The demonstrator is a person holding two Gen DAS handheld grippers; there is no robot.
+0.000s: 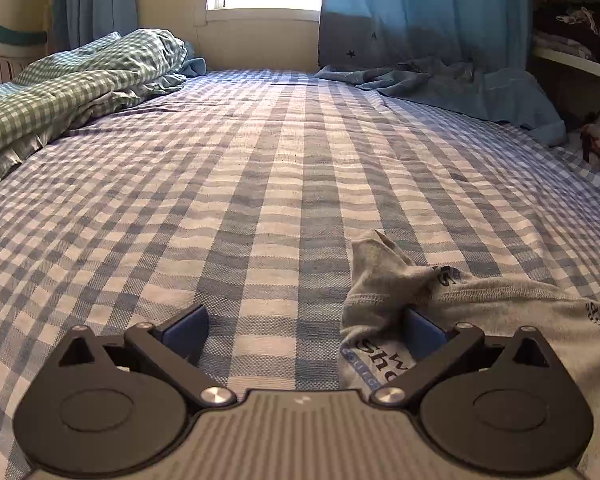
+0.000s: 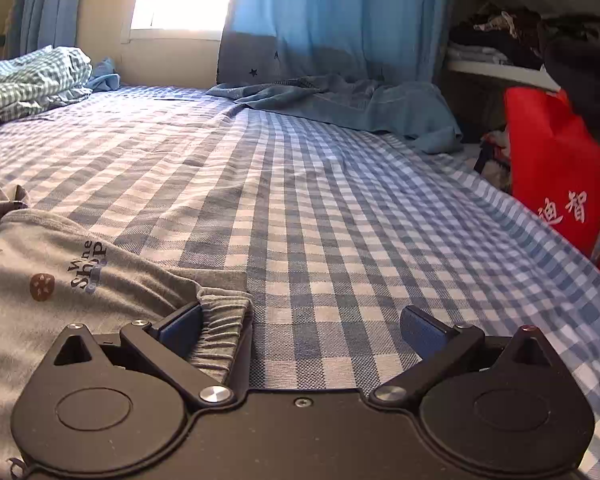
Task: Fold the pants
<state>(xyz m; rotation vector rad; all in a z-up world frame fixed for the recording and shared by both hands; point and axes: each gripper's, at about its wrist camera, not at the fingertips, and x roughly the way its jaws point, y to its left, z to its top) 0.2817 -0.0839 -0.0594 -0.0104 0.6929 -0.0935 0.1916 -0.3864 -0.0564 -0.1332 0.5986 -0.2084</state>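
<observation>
Grey pants [image 1: 500, 312] with dark printed lettering lie on the blue checked bed sheet [image 1: 260, 200], at the lower right of the left wrist view. My left gripper [image 1: 306, 334] is open wide over bare sheet. Its right finger [image 1: 424, 336] sits against a raised fold of the pants, and no cloth lies between the pads. In the right wrist view the pants [image 2: 60, 280] fill the lower left. Their gathered elastic waistband [image 2: 224, 332] lies just inside the left finger [image 2: 180, 324] of my right gripper [image 2: 302, 328], which is open and not pinching it.
A green checked duvet [image 1: 80, 88] is bunched at the back left. Blue cloth [image 2: 360, 104] lies crumpled at the back right under a blue star curtain [image 2: 340, 20]. A red bag [image 2: 560, 176] stands beside the bed's right edge, below shelves of clothes [image 2: 500, 44].
</observation>
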